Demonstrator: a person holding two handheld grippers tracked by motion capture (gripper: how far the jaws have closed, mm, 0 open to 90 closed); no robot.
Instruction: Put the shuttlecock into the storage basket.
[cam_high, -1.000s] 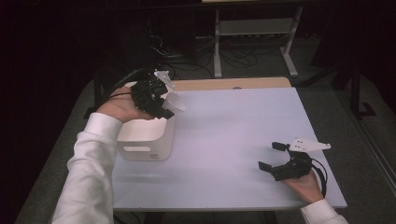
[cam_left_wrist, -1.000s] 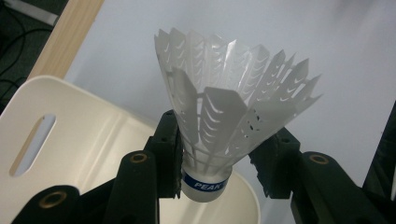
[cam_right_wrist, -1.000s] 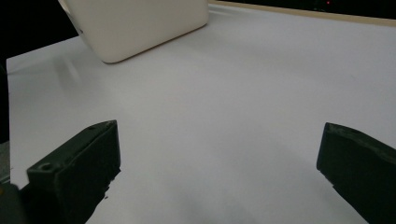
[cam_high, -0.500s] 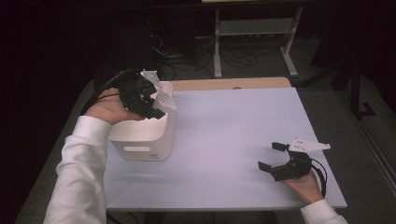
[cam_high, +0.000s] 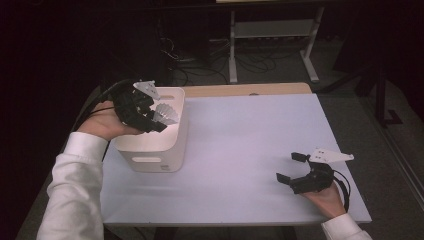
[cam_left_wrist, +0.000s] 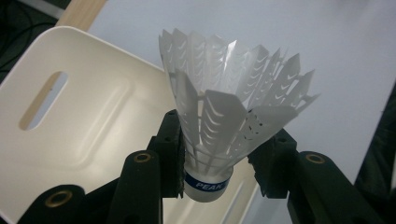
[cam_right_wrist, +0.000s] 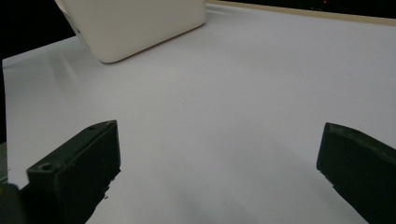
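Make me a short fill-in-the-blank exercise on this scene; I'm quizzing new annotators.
1. The left hand-held gripper is shut on a white ____.
2. The shuttlecock hangs over the cream-coloured ____, which has a slot handle in its wall.
3. The blue band on the shuttlecock's base reads ____.
4. The right hand-held gripper, low over the white table, has its jaws ____.

Missing words: shuttlecock; bin; PEAK; open

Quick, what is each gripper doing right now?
Left gripper: closed on a white shuttlecock.
Right gripper: open, holding nothing.
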